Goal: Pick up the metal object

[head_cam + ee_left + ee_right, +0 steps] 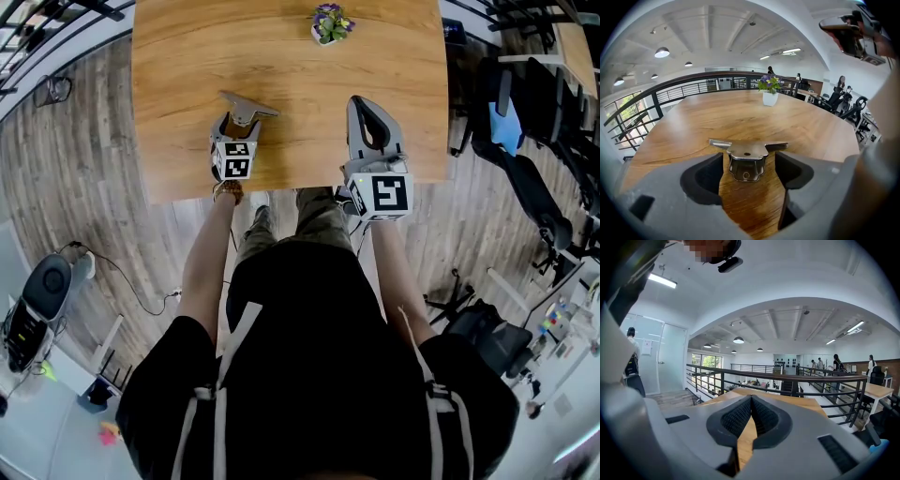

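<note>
Currently, the metal object (247, 107) (746, 158), a folded bracket with two flat wings and a hole in its front face, lies on the wooden tabletop (178, 66) (717, 117) close to the near edge and left of that edge's middle. The left hand-held gripper (238, 126) (750, 165) is released: its jaws stand wide apart, one on each side of the bracket's lower body. Bare wood shows between each pad and the metal, so neither pad presses on the object, and the wings span the gap beyond the jaw tips. The right hand-held gripper (364, 107) (751, 398) is clenched, its ribbed pads meeting at the tips with nothing between them. It sits over the near edge of the tabletop, right of the middle and well apart from the metal object. A small potted plant (330, 23) (768, 90) with purple flowers in a white pot stands at the far edge of the tabletop.
</note>
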{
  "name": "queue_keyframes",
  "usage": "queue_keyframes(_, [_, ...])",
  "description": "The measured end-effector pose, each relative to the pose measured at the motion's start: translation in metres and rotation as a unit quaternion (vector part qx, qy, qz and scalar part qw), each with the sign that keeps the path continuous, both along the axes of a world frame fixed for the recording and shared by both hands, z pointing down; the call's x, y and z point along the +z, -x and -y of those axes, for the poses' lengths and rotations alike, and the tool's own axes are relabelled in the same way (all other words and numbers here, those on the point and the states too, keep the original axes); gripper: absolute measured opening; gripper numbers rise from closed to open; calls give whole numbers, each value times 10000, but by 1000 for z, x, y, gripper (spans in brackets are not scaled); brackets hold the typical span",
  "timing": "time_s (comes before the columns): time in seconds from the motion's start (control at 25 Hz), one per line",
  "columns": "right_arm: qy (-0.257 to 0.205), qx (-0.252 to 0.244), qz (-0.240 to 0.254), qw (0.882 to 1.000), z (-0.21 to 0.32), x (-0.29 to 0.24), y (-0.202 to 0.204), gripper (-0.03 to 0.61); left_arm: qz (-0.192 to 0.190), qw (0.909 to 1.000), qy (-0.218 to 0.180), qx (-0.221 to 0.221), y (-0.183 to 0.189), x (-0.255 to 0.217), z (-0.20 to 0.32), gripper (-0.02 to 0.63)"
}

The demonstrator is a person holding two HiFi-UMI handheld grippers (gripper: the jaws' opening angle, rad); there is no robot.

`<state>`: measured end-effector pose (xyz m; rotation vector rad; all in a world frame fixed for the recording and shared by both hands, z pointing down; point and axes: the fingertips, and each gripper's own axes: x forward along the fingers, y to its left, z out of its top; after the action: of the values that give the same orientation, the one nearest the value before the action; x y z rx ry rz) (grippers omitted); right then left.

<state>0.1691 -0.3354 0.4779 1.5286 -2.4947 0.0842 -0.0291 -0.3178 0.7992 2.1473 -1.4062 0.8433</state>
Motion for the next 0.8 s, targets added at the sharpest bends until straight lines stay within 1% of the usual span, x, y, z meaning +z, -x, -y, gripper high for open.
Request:
queue_keyframes(0.16, [21,122,-9,9999,8,4,-11,0,73,10000,33,10,4,4,8,370])
queue_keyframes(0.36, [71,258,-81,9996,10,8,-31,0,97,9999,3,70,-2,3,15,371])
queue_keyframes(0.6, [80,242,-106,9996,13,9,-31,0,119,9996,120,231,-10,10,21,373])
queue_keyframes(0.76, [89,246,-98,9996,12,10,-28,0,1,9996,135,241,-9,14,20,366])
queue_keyframes(0.8, [98,240,-90,9996,12,11,-28,0,-38,9996,151,251,-8,15,20,351])
